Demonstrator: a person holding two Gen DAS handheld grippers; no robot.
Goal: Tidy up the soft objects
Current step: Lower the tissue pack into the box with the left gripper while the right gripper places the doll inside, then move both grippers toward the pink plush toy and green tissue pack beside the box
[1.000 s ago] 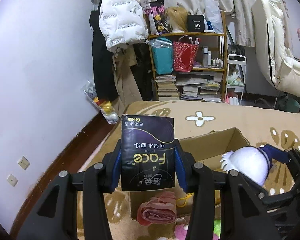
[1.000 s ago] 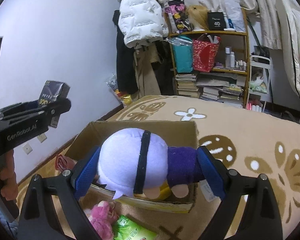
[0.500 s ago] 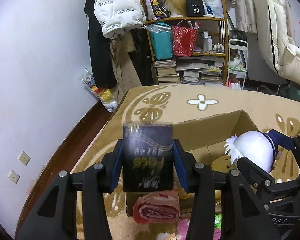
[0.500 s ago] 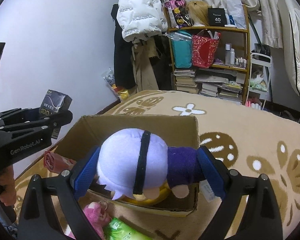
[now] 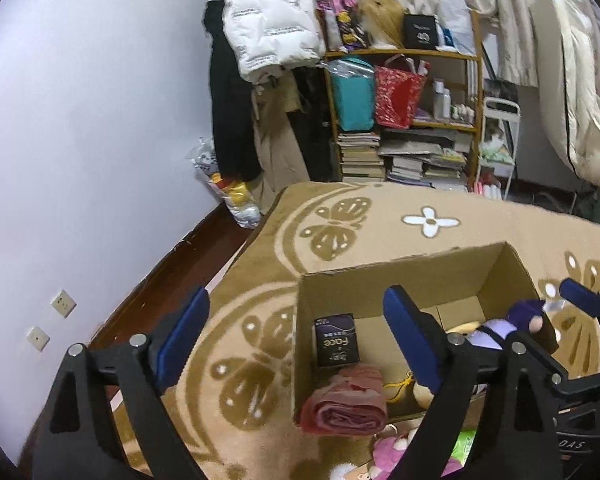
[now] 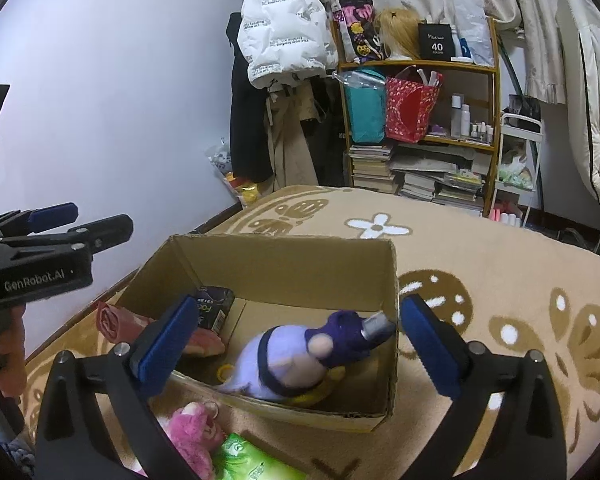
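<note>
An open cardboard box point(image 5: 400, 276) point(image 6: 284, 260) stands on the patterned carpet. A black Face tissue pack point(image 5: 337, 339) point(image 6: 214, 307) lies inside at its left end. A purple and white plush doll point(image 6: 296, 356) point(image 5: 512, 324) lies inside at the right. A rolled pink cloth point(image 5: 346, 402) point(image 6: 112, 318) hangs over the box's near left corner. My left gripper point(image 5: 296, 336) is open and empty above the box. My right gripper point(image 6: 296, 340) is open and empty above the doll.
A pink plush point(image 6: 192, 432) and a green tissue pack point(image 6: 252, 460) lie on the carpet in front of the box. A cluttered shelf point(image 6: 416, 128) with books and bags, hanging coats point(image 6: 280, 40) and a wall stand behind.
Both grippers opened. The tissue pack dropped from the left gripper into the box; the doll dropped from the right gripper into the box.
</note>
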